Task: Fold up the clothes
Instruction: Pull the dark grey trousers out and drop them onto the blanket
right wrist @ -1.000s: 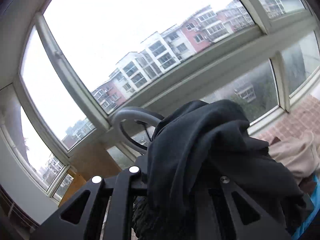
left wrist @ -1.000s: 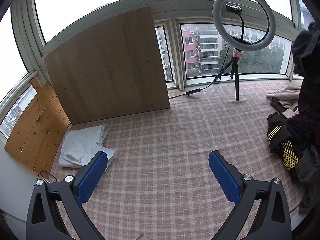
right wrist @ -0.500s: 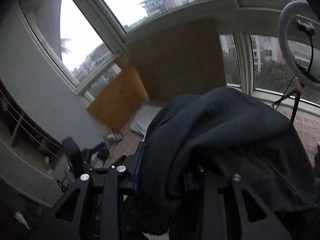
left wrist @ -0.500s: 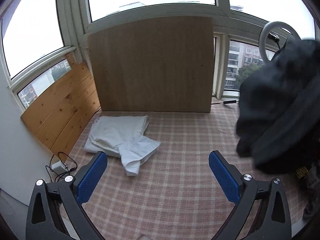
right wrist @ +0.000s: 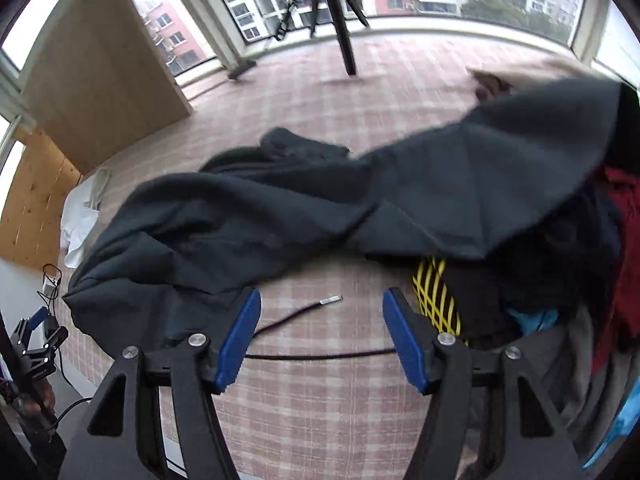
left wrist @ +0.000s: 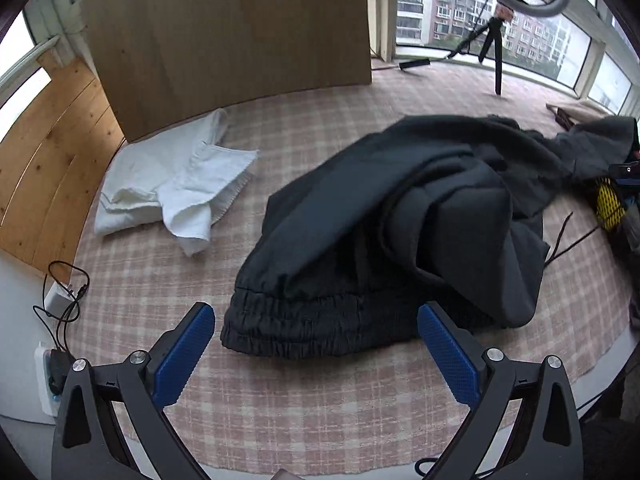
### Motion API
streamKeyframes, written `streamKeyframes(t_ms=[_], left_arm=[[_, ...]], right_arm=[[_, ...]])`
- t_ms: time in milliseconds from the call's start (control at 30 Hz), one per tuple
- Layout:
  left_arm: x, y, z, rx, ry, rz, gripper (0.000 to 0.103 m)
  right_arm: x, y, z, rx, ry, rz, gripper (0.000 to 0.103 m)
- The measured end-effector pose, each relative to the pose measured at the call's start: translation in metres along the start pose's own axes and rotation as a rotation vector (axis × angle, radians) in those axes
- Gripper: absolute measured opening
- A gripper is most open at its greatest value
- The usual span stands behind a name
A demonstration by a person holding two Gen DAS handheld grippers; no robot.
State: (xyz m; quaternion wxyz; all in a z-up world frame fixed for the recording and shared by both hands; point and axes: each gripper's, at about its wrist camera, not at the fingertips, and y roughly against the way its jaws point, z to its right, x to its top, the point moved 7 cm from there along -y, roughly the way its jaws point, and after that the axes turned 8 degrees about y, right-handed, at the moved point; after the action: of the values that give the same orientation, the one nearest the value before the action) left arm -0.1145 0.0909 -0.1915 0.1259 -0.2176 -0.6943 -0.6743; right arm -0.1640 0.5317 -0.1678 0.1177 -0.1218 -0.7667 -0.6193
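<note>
A dark pair of trousers [left wrist: 400,216] lies crumpled at the centre of the checked mat [left wrist: 320,400], its elastic waistband [left wrist: 320,324] at six o'clock, just ahead of the left gripper [left wrist: 316,356], whose jaws stand wide apart and empty. The right gripper [right wrist: 320,344] has just been opening its jaws; nothing sits between them now but a loose drawstring [right wrist: 296,316] on the mat, with dark cloth brushing the left finger's outer side. The garment looks freshly laid down and the folding proper not yet begun; the next move likely calls for spreading it flat, each gripper taking a waistband corner. A folded white garment [left wrist: 168,184] rests at ten o'clock beside a leaning wooden board [left wrist: 224,28]. At three o'clock a heap of unfolded clothes [right wrist: 560,280] crowds the trouser leg draped over it, which may snag. A ring-light tripod [left wrist: 496,48] stands at one o'clock, well clear.
</note>
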Motion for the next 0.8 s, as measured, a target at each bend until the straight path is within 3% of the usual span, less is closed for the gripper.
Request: streamKeyframes(t_ms=[67, 133, 267, 333, 467, 500, 533, 567, 600, 633, 700, 733, 800], left_arm=[[-0.006, -0.004, -0.005, 0.043, -0.014, -0.004, 0.102], [-0.01, -0.01, -0.02, 0.086, 0.004, -0.015, 0.102], [-0.012, -0.028, -0.057, 0.143, 0.061, -0.043, 0.102], [-0.009, -0.04, -0.067, 0.149, 0.062, -0.043, 0.102], [0.002, -0.06, -0.051, -0.027, 0.063, -0.059, 0.101], [0.004, -0.065, -0.045, -0.057, 0.055, -0.064, 0.092], [0.005, -0.069, -0.039, -0.057, 0.036, -0.079, 0.059], [0.004, -0.073, -0.034, -0.058, 0.013, -0.101, 0.043], [0.004, -0.075, -0.029, -0.073, 0.0, -0.117, 0.026], [0.005, -0.072, -0.027, -0.112, 0.005, -0.124, 0.016], [0.01, -0.06, -0.028, -0.158, 0.021, -0.114, 0.014], [0.015, -0.051, -0.033, -0.167, 0.031, -0.097, 0.013], [0.026, -0.029, -0.042, -0.179, 0.038, -0.05, 0.012]], right_arm=[[-0.016, -0.019, -0.01, 0.055, -0.018, -0.033, 0.063], [-0.03, -0.032, -0.047, 0.144, 0.042, -0.05, 0.063], [-0.055, -0.05, -0.15, 0.282, 0.263, -0.101, 0.063], [-0.066, -0.065, -0.19, 0.312, 0.364, -0.143, 0.063], [-0.074, -0.094, -0.226, 0.232, 0.484, -0.183, 0.063], [-0.071, -0.1, -0.228, 0.211, 0.489, -0.173, 0.063], [-0.068, -0.105, -0.227, 0.201, 0.479, -0.165, 0.063], [-0.066, -0.109, -0.226, 0.222, 0.459, -0.164, 0.056], [-0.064, -0.11, -0.225, 0.259, 0.428, -0.17, 0.045], [-0.059, -0.105, -0.219, 0.278, 0.395, -0.161, 0.03], [-0.051, -0.094, -0.209, 0.317, 0.328, -0.142, 0.018], [-0.045, -0.082, -0.204, 0.347, 0.299, -0.112, 0.003], [-0.031, -0.053, -0.192, 0.369, 0.242, -0.039, 0.004]])
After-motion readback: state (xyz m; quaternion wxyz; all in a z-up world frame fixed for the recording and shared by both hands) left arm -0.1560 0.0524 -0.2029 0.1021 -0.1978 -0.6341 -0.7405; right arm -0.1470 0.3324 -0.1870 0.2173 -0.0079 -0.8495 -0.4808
